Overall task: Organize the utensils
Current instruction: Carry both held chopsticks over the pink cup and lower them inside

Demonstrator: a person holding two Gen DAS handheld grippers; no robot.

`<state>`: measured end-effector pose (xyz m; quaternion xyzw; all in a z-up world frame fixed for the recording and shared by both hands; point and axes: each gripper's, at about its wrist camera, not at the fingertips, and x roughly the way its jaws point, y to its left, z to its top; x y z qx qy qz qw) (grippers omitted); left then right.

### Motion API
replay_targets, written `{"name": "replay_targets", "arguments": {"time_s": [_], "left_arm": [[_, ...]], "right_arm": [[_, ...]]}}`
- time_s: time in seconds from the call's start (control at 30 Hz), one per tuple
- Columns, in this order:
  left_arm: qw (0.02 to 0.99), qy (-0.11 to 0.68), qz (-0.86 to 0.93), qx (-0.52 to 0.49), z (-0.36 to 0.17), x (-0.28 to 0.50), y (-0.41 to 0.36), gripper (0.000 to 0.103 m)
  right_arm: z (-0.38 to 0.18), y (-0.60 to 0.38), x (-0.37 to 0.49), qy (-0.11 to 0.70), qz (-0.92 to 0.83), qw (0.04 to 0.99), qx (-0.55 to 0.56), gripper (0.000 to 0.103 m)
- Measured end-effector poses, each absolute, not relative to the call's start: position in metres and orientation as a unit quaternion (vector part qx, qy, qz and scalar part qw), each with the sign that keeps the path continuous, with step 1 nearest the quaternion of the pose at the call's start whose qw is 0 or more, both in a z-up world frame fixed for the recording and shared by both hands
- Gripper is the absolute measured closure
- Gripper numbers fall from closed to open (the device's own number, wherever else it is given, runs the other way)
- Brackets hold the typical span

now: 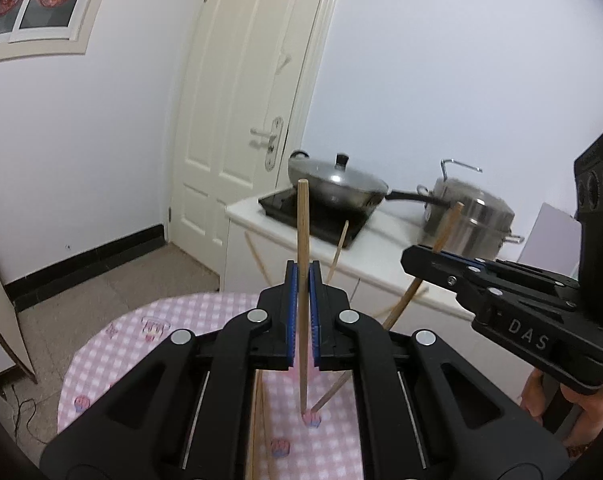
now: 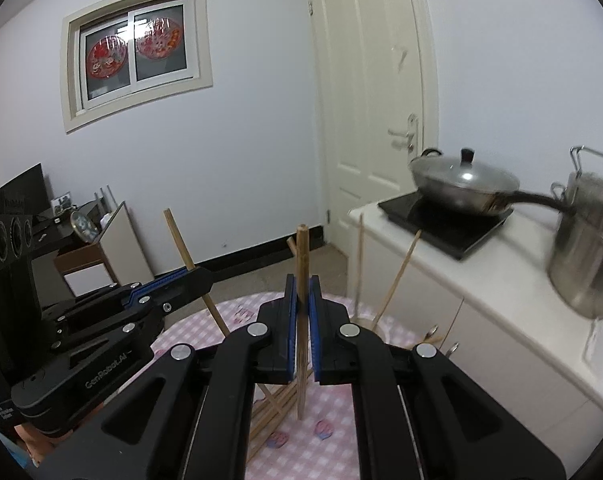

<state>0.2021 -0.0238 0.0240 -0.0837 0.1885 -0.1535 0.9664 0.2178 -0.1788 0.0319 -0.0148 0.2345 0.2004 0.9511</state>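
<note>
A: What are the two grippers holding?

B: The left gripper (image 1: 303, 312), low in the centre of its own view, has its blue pads closed on one wooden chopstick (image 1: 302, 240), which stands nearly upright. The right gripper (image 2: 302, 312) is clamped the same way on another upright chopstick (image 2: 301, 264). In the left view the right gripper enters from the right edge, its stick tilted.

A: Any containers?

B: A lidded wok (image 1: 335, 186) sits on a black induction hob (image 1: 301, 210) on a white counter (image 1: 381, 236), right of centre. Just beside it stands a lidded steel pot (image 1: 469, 220) (contents of both hidden). Near the right view's lower centre, thin sticks (image 2: 397, 276) rise from something round at the table's far edge; what it is I cannot tell.

A: And the rest of the chopsticks?

B: A loose pile (image 2: 277, 404) lies on the pink checked tablecloth (image 1: 141, 332) beneath the right gripper.

A: Room to move?

B: The round table's edge curves across the lower left; beyond it lies bare floor (image 1: 113, 280) up to a closed white door (image 1: 245, 80). The counter stands close on the right.
</note>
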Motion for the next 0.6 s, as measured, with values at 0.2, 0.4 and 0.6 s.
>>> {"name": "replay_targets", "arguments": {"time_s": [0.2, 0.4, 0.6], "left_arm": [[0.971, 0.172, -0.147, -0.084, 0.032, 0.23, -0.041, 0.097], [0.976, 0.14, -0.14, -0.091, 0.038, 0.254, -0.056, 0.097], [0.978, 0.124, -0.134, -0.103, 0.033, 0.278, -0.068, 0.097]], "right_arm": [[0.04, -0.189, 0.238, 0.221, 0.19, 0.957, -0.019, 0.099], [0.053, -0.205, 0.262, 0.197, 0.183, 0.963, -0.015, 0.099], [0.055, -0.223, 0.279, 0.185, 0.177, 0.967, -0.001, 0.099]]}}
